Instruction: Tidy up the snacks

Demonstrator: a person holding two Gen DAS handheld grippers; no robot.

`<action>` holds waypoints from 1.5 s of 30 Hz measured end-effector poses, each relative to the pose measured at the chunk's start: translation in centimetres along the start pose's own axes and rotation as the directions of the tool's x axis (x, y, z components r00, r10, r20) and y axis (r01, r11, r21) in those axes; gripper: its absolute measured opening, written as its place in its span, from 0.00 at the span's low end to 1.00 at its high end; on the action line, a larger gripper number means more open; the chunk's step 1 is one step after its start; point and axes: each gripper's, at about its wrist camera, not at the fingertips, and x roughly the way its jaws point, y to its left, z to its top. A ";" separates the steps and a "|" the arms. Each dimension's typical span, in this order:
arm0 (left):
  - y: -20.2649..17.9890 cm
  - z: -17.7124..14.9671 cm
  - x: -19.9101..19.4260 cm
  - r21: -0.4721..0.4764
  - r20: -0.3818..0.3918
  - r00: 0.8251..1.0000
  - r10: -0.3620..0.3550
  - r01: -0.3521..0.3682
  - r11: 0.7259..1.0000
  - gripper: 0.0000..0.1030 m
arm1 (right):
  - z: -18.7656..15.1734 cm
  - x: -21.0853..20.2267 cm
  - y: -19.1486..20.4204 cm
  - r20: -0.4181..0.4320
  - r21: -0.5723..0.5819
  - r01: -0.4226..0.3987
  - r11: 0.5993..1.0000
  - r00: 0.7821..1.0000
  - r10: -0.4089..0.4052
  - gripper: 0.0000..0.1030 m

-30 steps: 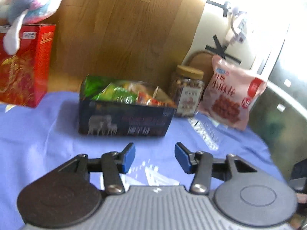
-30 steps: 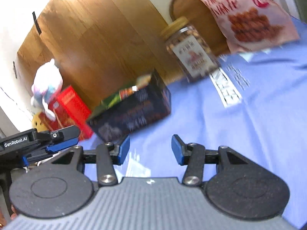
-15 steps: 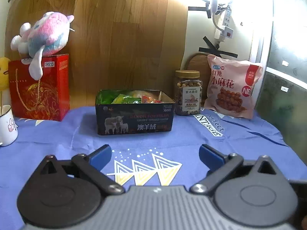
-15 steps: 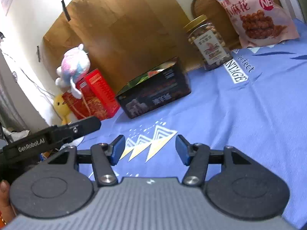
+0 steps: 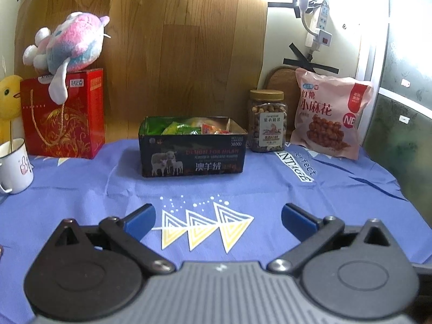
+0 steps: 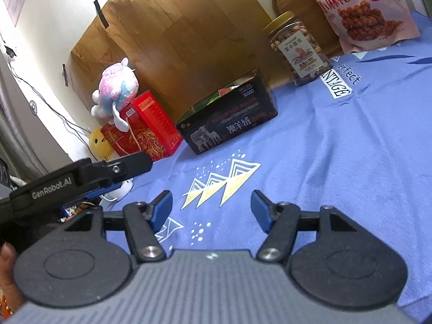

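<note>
A dark open tin [image 5: 193,159] [image 6: 229,128] filled with green and orange snack packets stands mid-table on the blue cloth. Right of it are a clear jar of nuts with a tan lid [image 5: 267,121] [image 6: 298,51] and a pink snack bag [image 5: 330,117] [image 6: 359,8] leaning on the wall. My left gripper [image 5: 217,220] is wide open and empty, well short of the tin. My right gripper [image 6: 210,208] hovers over the cloth with its jaws opening and nothing between them. The left gripper's body [image 6: 81,179] shows at the left of the right wrist view.
A red gift box [image 5: 63,113] [image 6: 145,127] with a pink and blue plush toy [image 5: 68,46] on top stands at the back left. A yellow plush [image 5: 9,100] and a white mug [image 5: 14,166] are at the far left. A wooden panel backs the table.
Both grippers drew back from the tin, which now looks farther off. The left jaws went from narrow to wide open; the right jaws widened.
</note>
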 end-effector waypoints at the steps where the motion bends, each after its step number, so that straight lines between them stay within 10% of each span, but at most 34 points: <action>1: 0.0 0.0 0.0 -0.001 -0.004 1.000 -0.001 0.001 1.000 1.00 | 0.0 -0.1 -0.1 0.000 0.002 0.000 1.000 1.000 0.000 0.65; 17: -1.0 -0.5 1.1 0.049 -0.075 0.994 0.081 -0.078 0.996 1.00 | -0.3 -0.9 -1.7 0.003 0.065 -0.003 0.998 1.000 0.003 0.71; 45: 0.2 -1.5 2.7 0.158 -0.025 0.934 0.356 -0.348 0.924 1.00 | -0.8 -0.4 -2.3 -0.023 0.078 0.014 0.997 1.000 -0.012 0.76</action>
